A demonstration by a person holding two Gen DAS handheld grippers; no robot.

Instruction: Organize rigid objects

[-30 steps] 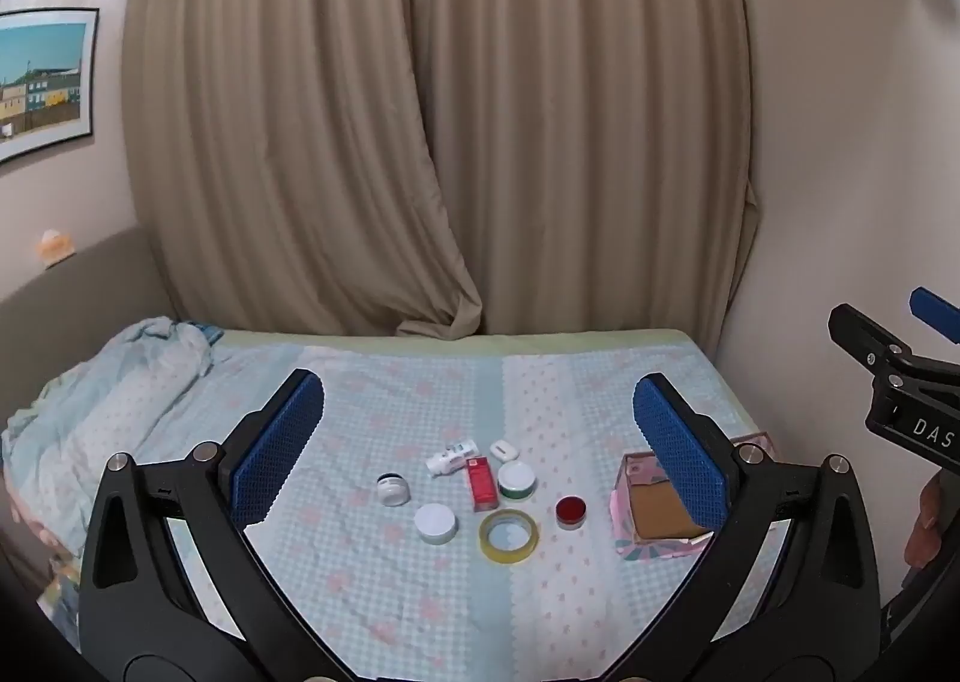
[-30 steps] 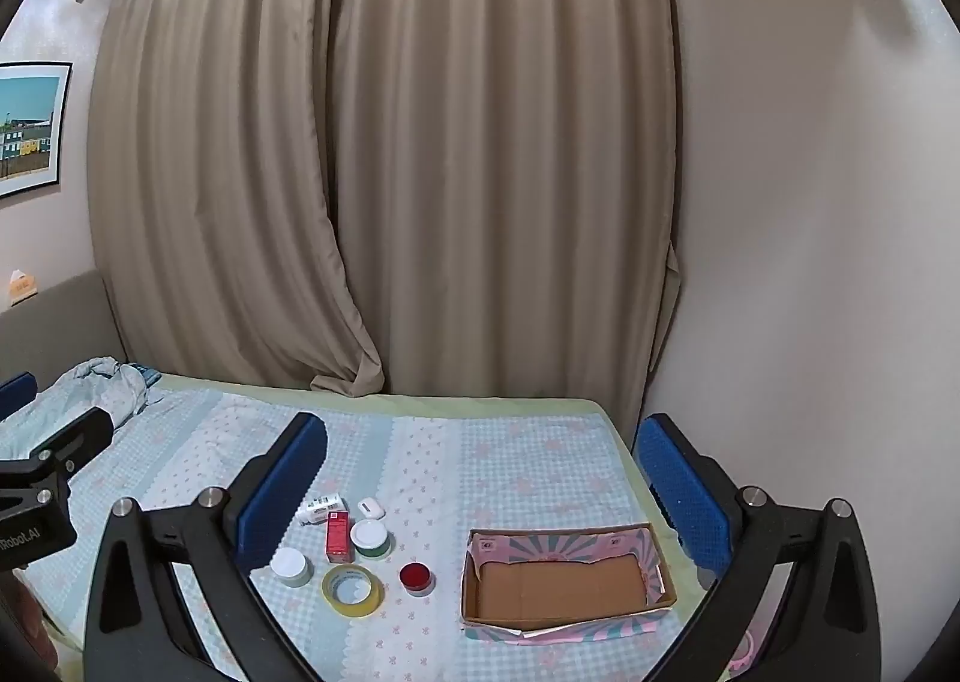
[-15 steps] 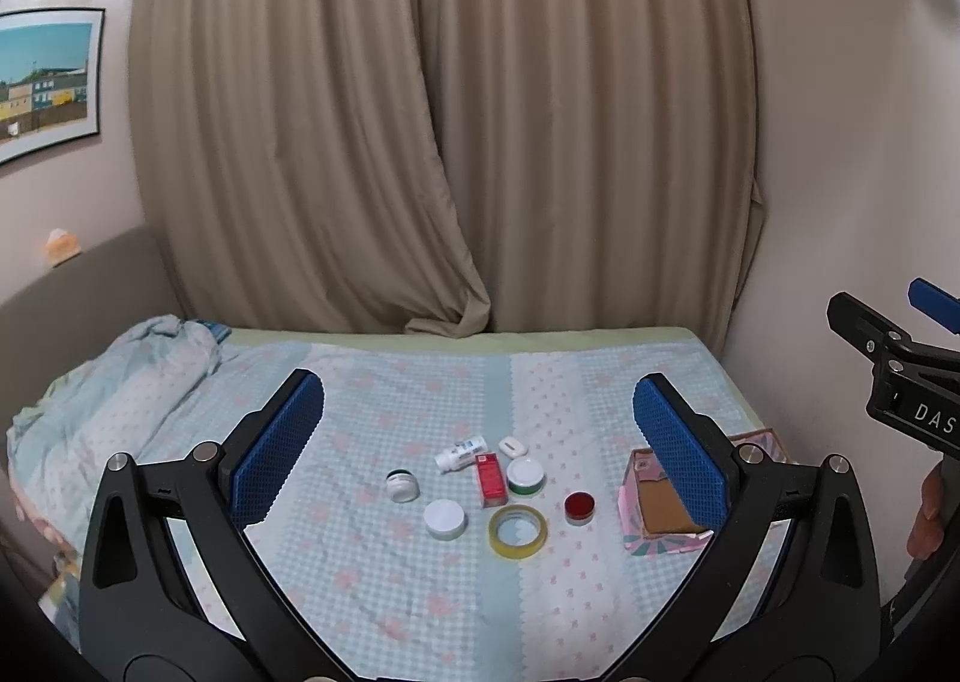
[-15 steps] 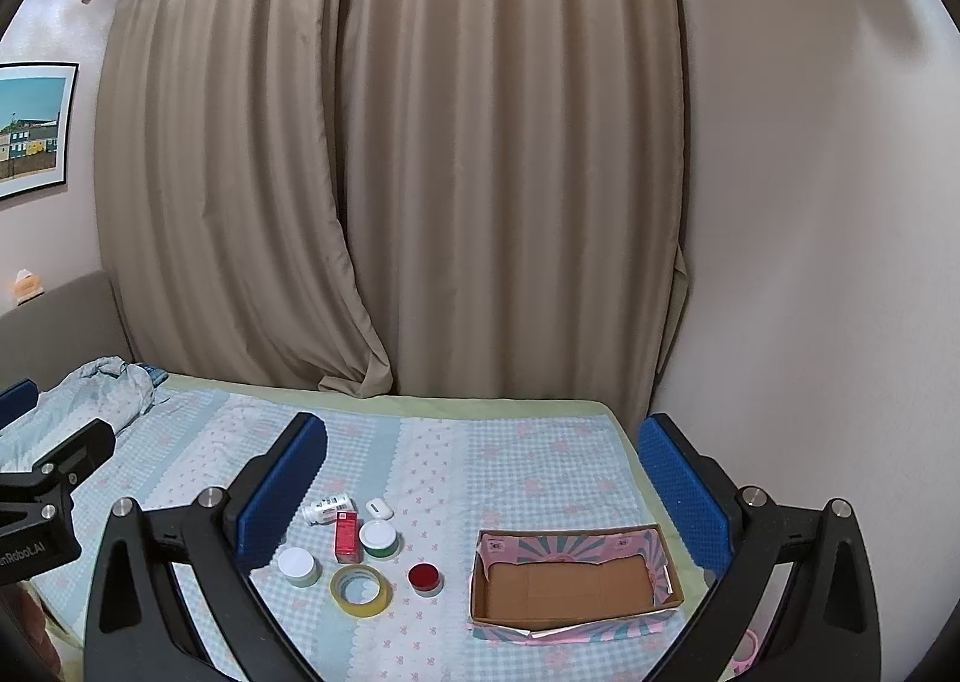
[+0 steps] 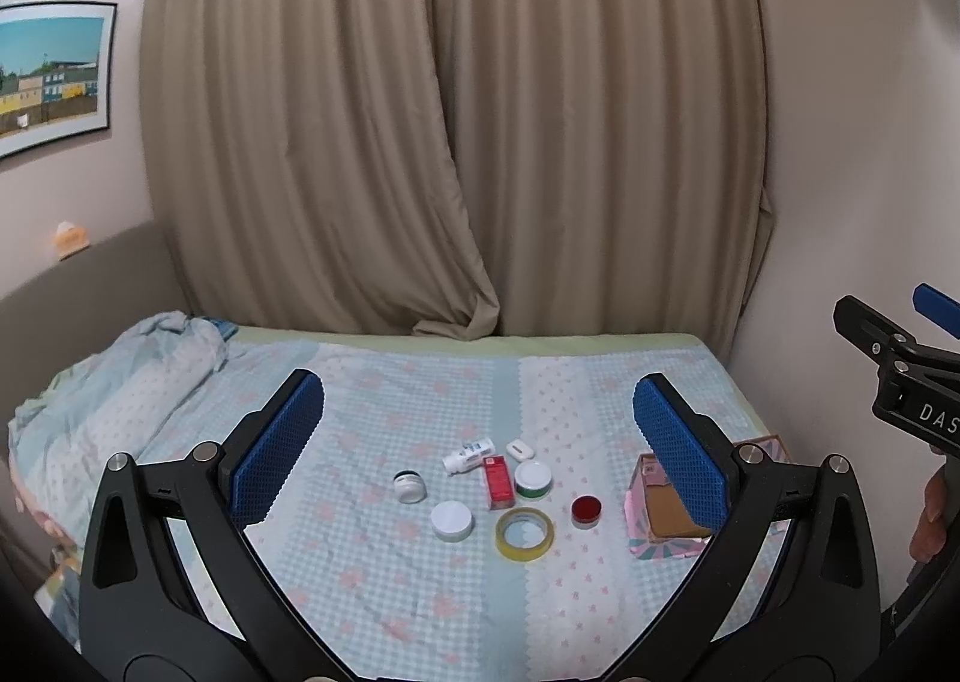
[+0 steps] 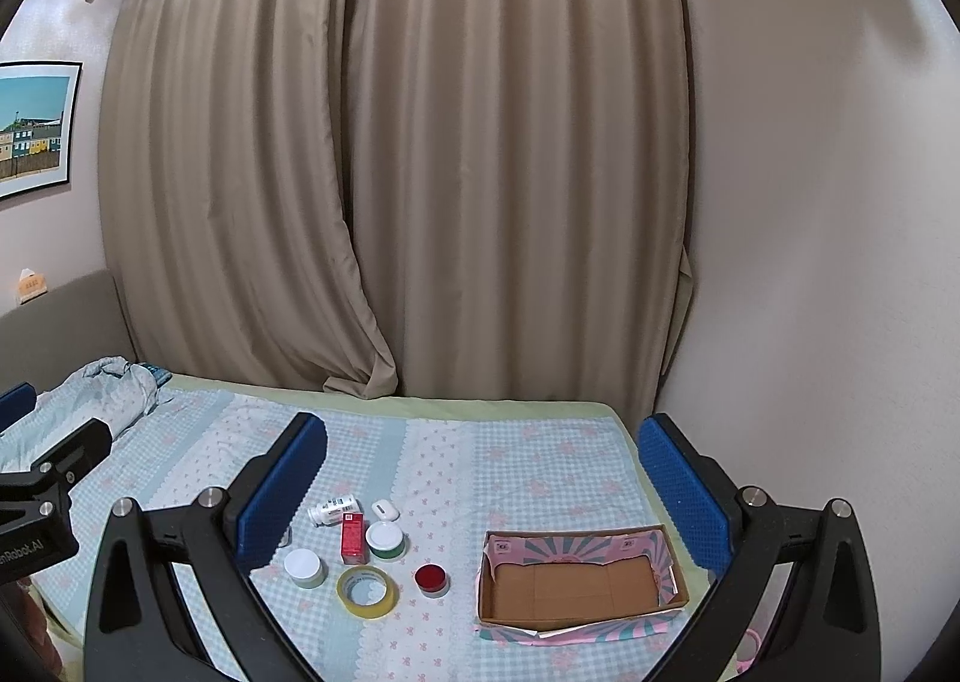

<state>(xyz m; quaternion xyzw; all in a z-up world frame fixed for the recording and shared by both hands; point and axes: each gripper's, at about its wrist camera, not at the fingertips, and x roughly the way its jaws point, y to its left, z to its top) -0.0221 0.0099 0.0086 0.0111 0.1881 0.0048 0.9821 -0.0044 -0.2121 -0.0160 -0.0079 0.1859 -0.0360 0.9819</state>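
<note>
- The left gripper (image 5: 479,445) hangs above the bed (image 5: 372,418), its blue fingers (image 5: 277,445) wide apart and holding nothing.
- The right gripper (image 6: 483,487) hangs likewise, its fingers (image 6: 282,487) spread and bare.
- The box (image 6: 579,583), cardboard inside and pink patterned outside, lies open on the bed near the wall-side edge; in the left view only part of it (image 5: 663,508) shows behind a finger.
- Left of the box, apart from it, sits a red jar (image 6: 431,579).
- Further left of the box lies a tape roll (image 6: 367,591), flat on the sheet.
- Behind the tape, away from the box, a red carton (image 6: 353,537) stands just beside a green jar (image 6: 385,538); whether they touch is hard to tell.
- A white bottle (image 6: 332,508) lies on its side behind the carton, with a small white case (image 6: 385,511) beside it.
- A white-lidded jar (image 6: 303,567) sits left of the tape.
- Farthest from the box is a dark-lidded jar (image 5: 410,487), seen clearly only in the left view.
- A crumpled blanket (image 5: 120,376) lies at the bed's far end from the box.
</note>
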